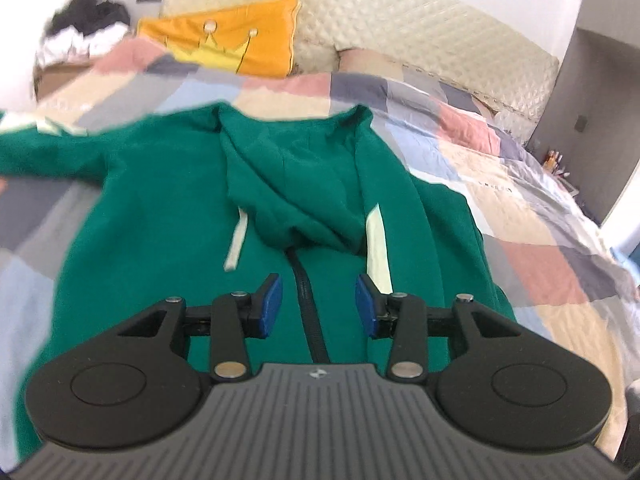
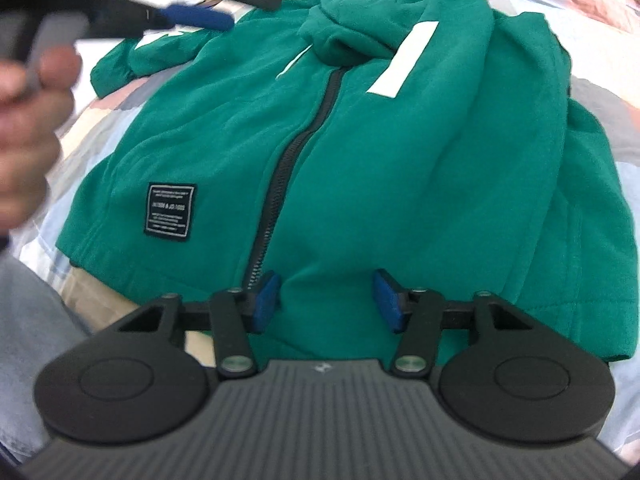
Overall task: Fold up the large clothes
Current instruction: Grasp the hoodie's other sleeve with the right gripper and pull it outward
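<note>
A green zip-up hoodie (image 1: 160, 220) lies front up on a patchwork bed cover (image 1: 520, 220), hood (image 1: 296, 184) folded down over the chest. One sleeve (image 1: 48, 152) stretches out to the left. My left gripper (image 1: 320, 304) hovers open over the chest, the dark zipper (image 1: 310, 320) running between its fingers, nothing held. In the right wrist view my right gripper (image 2: 326, 300) is at the hoodie's (image 2: 380, 180) bottom hem, open, its blue pads apart with green cloth between them. The left gripper (image 2: 192, 16) shows blurred at the top left, held by a hand (image 2: 24, 120).
An orange crown pillow (image 1: 228, 40) leans on the quilted cream headboard (image 1: 400, 28). A heap of black and white clothes (image 1: 84, 28) sits at the far left. A grey cabinet (image 1: 580, 100) stands to the right. A leg in light trousers (image 2: 32, 340) is near the hem.
</note>
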Demonstrator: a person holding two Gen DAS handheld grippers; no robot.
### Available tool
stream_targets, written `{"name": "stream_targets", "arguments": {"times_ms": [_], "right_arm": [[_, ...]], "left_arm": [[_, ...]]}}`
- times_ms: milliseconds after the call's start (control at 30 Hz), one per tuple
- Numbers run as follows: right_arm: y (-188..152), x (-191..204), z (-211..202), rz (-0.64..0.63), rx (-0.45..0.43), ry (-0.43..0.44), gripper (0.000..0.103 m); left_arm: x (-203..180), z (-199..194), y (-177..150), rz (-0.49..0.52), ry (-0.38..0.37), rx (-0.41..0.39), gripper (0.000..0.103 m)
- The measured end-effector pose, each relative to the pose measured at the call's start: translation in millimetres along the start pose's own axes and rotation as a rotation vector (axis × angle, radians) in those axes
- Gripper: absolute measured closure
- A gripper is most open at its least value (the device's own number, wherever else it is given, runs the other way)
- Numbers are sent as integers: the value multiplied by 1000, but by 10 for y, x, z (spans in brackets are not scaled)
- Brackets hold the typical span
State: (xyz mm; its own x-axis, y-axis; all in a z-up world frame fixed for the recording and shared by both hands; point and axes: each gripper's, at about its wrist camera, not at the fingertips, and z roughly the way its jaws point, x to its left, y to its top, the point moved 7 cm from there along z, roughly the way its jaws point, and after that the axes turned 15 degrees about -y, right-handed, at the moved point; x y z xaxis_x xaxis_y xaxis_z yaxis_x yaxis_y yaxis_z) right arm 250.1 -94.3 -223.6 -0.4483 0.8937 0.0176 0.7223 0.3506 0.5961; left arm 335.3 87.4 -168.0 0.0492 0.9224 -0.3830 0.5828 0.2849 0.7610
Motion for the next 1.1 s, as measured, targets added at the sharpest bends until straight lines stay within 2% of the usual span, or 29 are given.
{"name": "stream_targets", "arguments": {"times_ms": [67, 167, 333, 500, 600, 833, 967, 1100], "right_arm": [[43, -71, -48, 49, -11, 16, 81], [110, -162, -164, 126, -42, 20, 86], [237, -340, -443, 211, -121, -11, 88], [479, -584, -646, 326, -150, 9, 89], [772, -783, -756, 360, -165, 10, 89], [1853, -1691, -1057, 514, -299, -101, 90], [2445, -2335, -1129, 571, -379, -215, 91], [2884, -2979, -1144, 624, -453, -346, 91]], "left_arm": [[61, 1, -15, 12, -9, 0, 57], [146, -122, -20, 40, 4, -30, 57], [316, -313, -74, 39, 24, -61, 57], [371, -363, -74, 5, -5, -80, 57], [372, -318, -86, -14, -18, -83, 57], [443, -130, -128, -74, -60, -73, 57], [514, 22, -129, -97, -56, -70, 57], [589, 211, -121, -132, -70, -64, 57]]}}
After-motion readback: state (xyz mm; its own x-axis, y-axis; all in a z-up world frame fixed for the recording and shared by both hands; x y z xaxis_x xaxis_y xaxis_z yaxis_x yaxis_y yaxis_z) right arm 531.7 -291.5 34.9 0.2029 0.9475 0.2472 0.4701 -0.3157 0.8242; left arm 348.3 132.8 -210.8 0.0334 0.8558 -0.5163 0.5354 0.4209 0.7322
